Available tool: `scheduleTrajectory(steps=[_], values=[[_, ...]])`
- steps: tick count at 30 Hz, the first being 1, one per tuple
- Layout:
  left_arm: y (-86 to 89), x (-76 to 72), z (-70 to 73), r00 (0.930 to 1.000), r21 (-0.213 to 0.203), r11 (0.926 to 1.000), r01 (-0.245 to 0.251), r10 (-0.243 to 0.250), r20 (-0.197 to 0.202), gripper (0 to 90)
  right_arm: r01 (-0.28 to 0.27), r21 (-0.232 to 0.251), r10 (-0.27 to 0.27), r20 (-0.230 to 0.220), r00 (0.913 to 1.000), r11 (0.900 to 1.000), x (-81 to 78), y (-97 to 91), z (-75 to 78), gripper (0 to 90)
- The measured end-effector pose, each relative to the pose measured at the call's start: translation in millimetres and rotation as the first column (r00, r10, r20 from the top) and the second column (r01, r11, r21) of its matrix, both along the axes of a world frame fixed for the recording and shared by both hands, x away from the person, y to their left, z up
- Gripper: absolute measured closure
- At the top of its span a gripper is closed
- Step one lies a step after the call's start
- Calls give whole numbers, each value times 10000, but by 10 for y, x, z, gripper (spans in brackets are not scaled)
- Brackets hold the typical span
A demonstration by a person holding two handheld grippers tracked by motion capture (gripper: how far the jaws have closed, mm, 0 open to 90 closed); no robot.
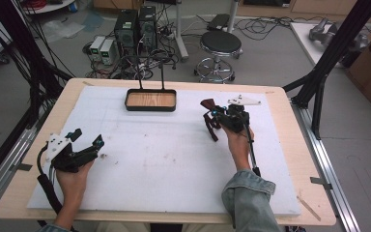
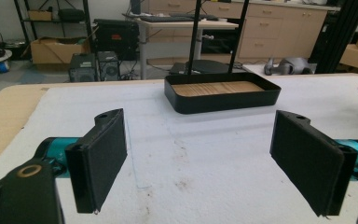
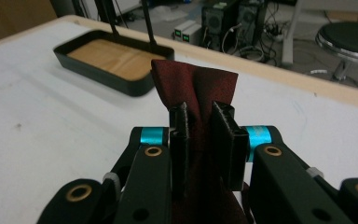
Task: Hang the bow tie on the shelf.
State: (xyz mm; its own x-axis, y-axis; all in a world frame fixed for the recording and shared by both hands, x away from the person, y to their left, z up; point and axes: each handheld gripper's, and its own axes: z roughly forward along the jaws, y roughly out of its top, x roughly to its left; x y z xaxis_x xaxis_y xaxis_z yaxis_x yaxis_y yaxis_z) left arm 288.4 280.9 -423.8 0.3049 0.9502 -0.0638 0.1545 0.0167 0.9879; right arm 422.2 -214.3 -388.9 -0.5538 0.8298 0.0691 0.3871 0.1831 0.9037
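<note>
My right gripper is lifted over the right half of the white mat and is shut on a dark red patterned cloth, which hangs down from its jaws. In the right gripper view the cloth is pinched between the two black pads and sticks up past them. My left gripper rests near the mat's left edge, open, with nothing between its jaws. A black tray with a wooden bottom sits at the far middle of the mat.
The tray's wall has two thin black rods rising behind it. The mat lies on a wooden table. Beyond the far edge stand a stool and computer cases. A black frame post slants at the right.
</note>
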Motion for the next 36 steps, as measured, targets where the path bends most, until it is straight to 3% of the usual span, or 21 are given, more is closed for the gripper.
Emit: scheduleTrajectory(steps=[6, 24, 33, 36], values=[[7, 5, -2, 10000, -82, 10000, 1, -1, 5, 187, -241, 257, 225, 605, 9979, 9994, 65, 160, 240, 771], [11, 34, -19, 10000, -163, 9999, 3, -5, -70, 188, -951, 610, 854, 1459, 9856, 9936, 402, 732, 740, 771], [26, 37, -22, 10000, -253, 9997, -30, 29, -52, 188, -1304, 788, 1150, 1759, 9777, 9883, 564, 951, 888, 771], [31, 41, -26, 10000, -249, 9997, -43, 43, -39, 188, -1384, 1062, 1175, 1830, 9761, 9847, 615, 990, 903, 771]])
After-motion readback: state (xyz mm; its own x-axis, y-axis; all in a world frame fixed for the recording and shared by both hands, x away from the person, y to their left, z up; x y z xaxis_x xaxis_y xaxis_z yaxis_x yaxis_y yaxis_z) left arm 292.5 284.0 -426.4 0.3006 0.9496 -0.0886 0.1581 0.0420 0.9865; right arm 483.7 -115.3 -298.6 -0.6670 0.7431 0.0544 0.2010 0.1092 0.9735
